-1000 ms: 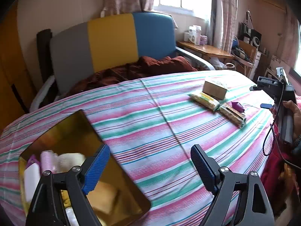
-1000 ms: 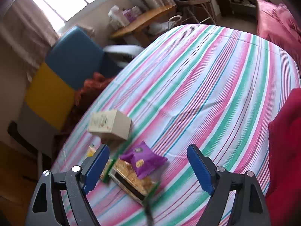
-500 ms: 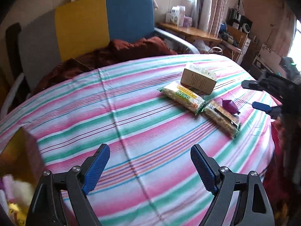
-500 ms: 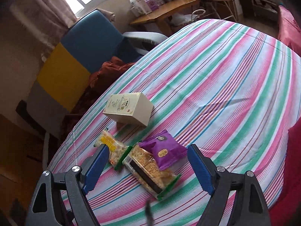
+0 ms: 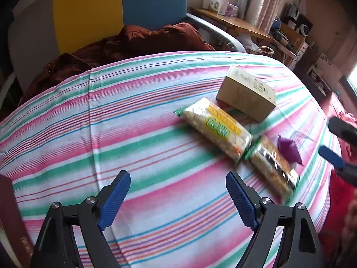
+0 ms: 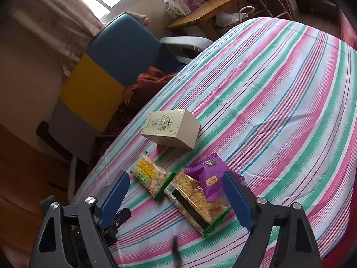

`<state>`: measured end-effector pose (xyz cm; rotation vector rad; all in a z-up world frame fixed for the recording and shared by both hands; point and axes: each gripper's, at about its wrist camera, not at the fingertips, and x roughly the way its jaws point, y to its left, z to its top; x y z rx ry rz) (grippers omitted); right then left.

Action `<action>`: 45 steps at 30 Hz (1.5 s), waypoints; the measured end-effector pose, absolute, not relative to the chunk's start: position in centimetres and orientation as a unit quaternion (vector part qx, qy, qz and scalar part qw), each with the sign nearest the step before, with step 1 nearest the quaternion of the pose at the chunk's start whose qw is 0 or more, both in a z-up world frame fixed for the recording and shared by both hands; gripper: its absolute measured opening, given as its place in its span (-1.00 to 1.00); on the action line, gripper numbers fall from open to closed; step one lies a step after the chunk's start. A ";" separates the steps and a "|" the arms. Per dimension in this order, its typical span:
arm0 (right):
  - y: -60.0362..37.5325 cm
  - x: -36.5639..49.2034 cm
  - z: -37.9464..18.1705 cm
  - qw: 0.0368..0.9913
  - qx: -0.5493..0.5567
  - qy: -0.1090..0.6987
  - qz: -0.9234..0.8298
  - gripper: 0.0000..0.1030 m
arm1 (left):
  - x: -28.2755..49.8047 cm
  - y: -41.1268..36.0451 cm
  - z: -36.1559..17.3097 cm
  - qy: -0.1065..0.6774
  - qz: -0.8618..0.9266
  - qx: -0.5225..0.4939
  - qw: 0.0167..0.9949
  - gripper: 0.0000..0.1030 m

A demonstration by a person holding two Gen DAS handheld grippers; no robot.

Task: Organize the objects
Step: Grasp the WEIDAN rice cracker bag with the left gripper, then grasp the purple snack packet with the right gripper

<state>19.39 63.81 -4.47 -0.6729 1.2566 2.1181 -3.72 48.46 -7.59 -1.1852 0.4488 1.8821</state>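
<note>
A cream box (image 5: pixel 246 93) (image 6: pixel 170 128), a yellow-labelled snack pack (image 5: pixel 215 127) (image 6: pixel 151 176), a cracker pack (image 5: pixel 271 164) (image 6: pixel 197 201) and a small purple packet (image 5: pixel 289 148) (image 6: pixel 209 179) lie together on the striped tablecloth. My left gripper (image 5: pixel 178 197) is open and empty, short of the snack pack. My right gripper (image 6: pixel 176 197) is open and empty, its fingers on either side of the cracker pack and purple packet. It also shows at the right edge of the left wrist view (image 5: pixel 335 141).
A dark red and gold tray edge (image 5: pixel 9 212) shows at the lower left. A blue, yellow and grey chair (image 5: pixel 116 9) with a rust cloth (image 5: pixel 142 42) stands behind the table. A wooden side table (image 6: pixel 207 9) holds boxes.
My left gripper has swung right, away from the gold tray toward the snack packs. My right gripper has moved closer to the cracker pack and purple packet. Both stay open.
</note>
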 end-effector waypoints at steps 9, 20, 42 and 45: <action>64.3 20.1 -4.6 0.277 -0.227 0.496 0.791 0.68 | -5.0 52.7 -6.7 0.147 0.742 -0.495 0.427 0.70; 64.3 20.0 -4.6 0.266 -0.227 0.495 0.795 0.68 | -6.5 59.0 -9.4 0.146 0.740 -0.542 0.371 0.71; 64.8 19.5 -5.4 0.291 -0.260 0.489 0.780 0.68 | -2.9 48.2 -9.3 0.247 0.739 -0.447 0.439 -0.10; 64.5 18.9 -5.6 0.291 -0.278 0.481 0.779 0.68 | -1.8 45.9 -9.2 0.239 0.741 -0.448 0.440 -0.10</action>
